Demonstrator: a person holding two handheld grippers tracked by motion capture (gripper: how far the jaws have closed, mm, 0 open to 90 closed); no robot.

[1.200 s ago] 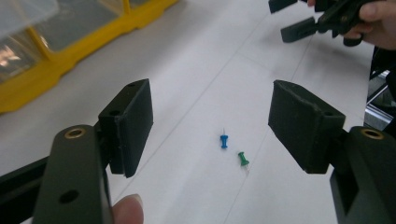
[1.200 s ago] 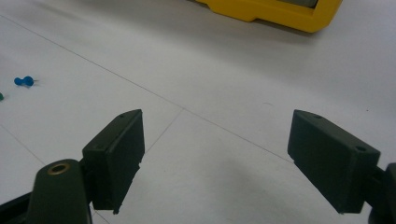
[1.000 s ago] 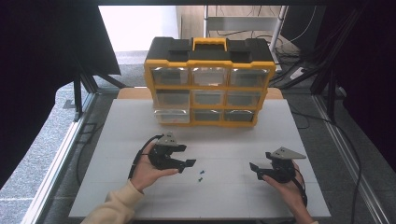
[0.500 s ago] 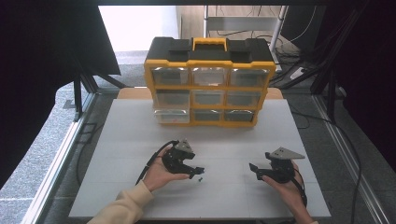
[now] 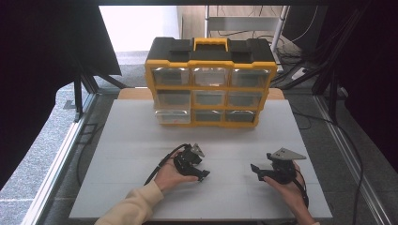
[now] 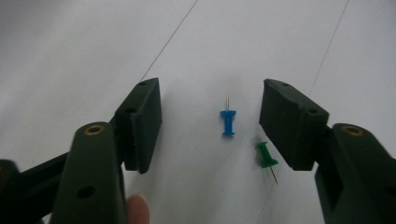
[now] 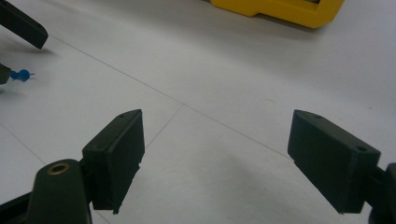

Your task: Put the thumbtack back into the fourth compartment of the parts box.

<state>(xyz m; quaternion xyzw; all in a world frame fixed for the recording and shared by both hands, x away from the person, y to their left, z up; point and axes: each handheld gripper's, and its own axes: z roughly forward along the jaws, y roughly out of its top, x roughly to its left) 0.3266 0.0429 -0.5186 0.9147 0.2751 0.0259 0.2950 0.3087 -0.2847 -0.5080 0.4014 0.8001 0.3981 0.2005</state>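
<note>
The left gripper [image 5: 201, 174] is black, with a black cable looping off its left side and a small grey three-cornered plate on top. Seen close up, its two jaws are blocky, dark green-black pads with small screw holes, mounted on arms that carry brass-coloured rivets. The right gripper [image 5: 256, 169] is built the same, with a larger grey three-cornered plate. The left forearm wears a cream sleeve [image 5: 133, 210].

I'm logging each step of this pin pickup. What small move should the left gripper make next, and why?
Probably lower slightly and close on the blue pushpin. The left gripper is open with that pin lying between its jaws on the white table, while the green pushpin lies by the right-hand jaw, so close carefully.
</note>
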